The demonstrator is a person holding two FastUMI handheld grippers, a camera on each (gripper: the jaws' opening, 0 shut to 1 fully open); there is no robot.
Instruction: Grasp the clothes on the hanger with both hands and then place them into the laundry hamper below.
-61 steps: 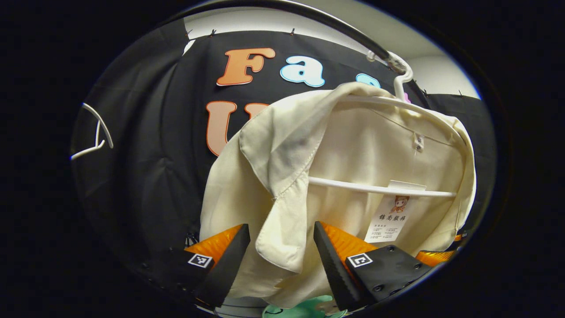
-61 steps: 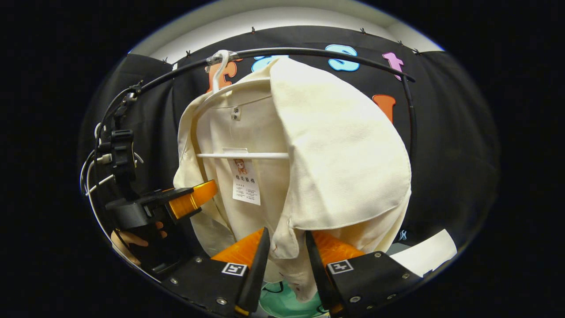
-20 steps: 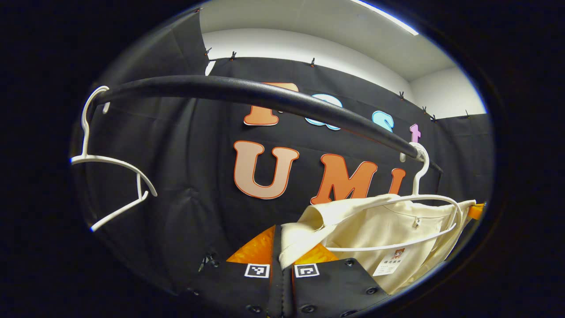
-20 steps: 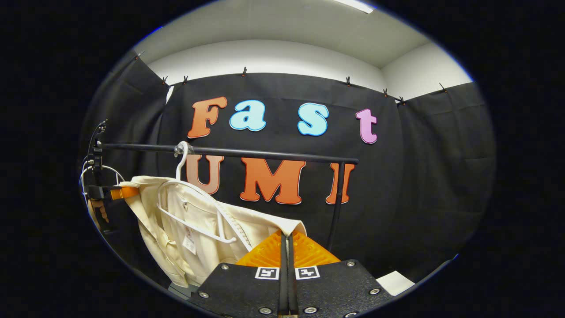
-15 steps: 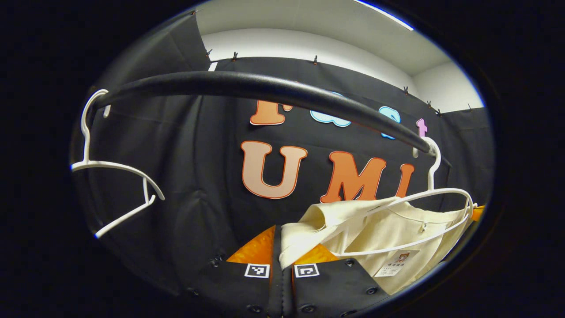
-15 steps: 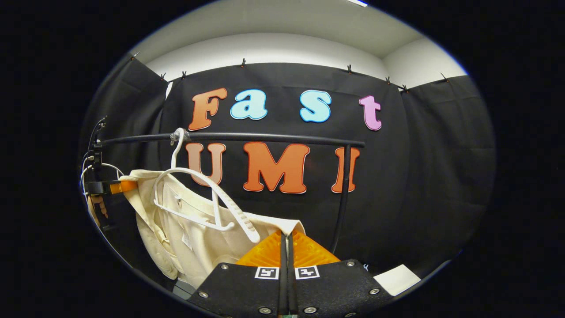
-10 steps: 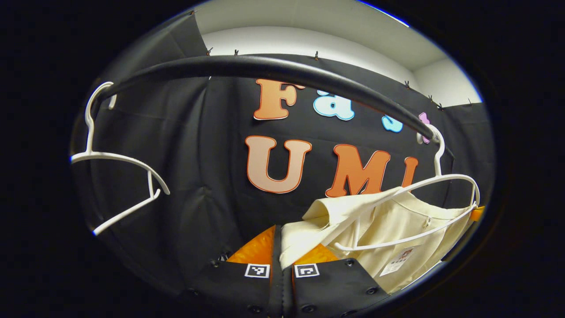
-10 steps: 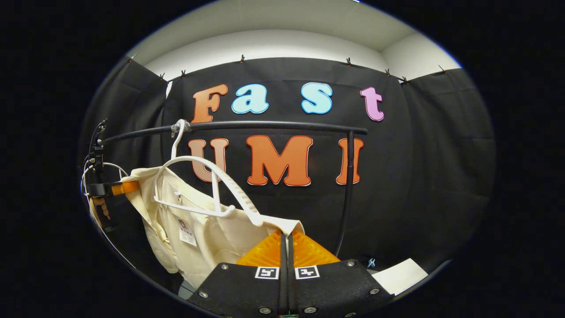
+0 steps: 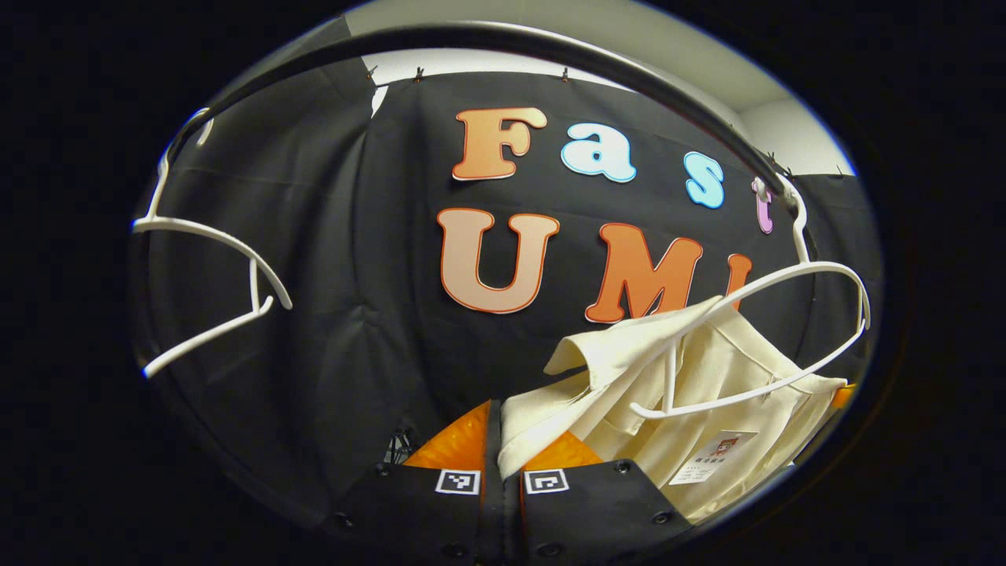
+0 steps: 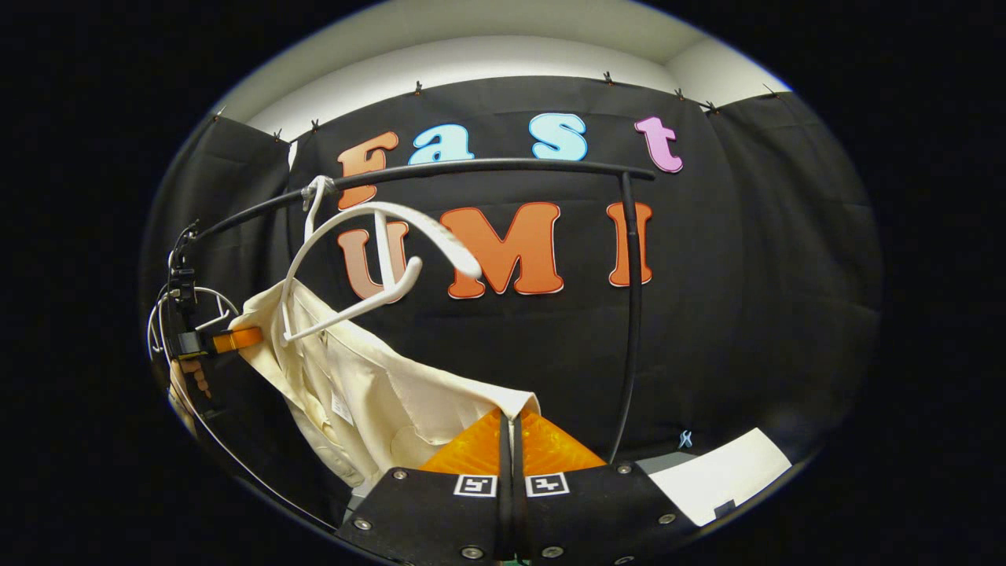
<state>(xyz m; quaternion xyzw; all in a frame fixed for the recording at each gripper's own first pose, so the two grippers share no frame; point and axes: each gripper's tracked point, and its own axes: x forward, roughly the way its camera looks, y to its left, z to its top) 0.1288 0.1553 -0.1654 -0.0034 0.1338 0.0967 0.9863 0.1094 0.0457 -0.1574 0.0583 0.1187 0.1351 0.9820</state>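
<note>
A cream shirt (image 9: 707, 369) is stretched between both grippers below the black rail (image 9: 487, 38). My left gripper (image 9: 501, 428) is shut on one edge of the cloth. My right gripper (image 10: 509, 424) is shut on the opposite edge of the shirt (image 10: 354, 385). The white hanger (image 10: 369, 228) hangs tilted from the rail (image 10: 487, 167). Its near arm is bare and raised, and its far end overlaps the fabric. In the left gripper view the hanger (image 9: 786, 275) has its lower bar crossing in front of the shirt. The left gripper (image 10: 224, 340) also appears far left, shut on the shirt, a hand (image 10: 189, 385) behind it.
An empty white hanger (image 9: 212, 236) hangs on the rail at the left. The rail's upright post (image 10: 629, 314) stands just right of my right gripper. A white sheet (image 10: 719, 472) lies low on the right.
Both grippers closed on the shirt and have since moved down with it. The shirt has slid off the hanger's near arm, and the hanger has tilted upward. The rail sits higher in both views.
</note>
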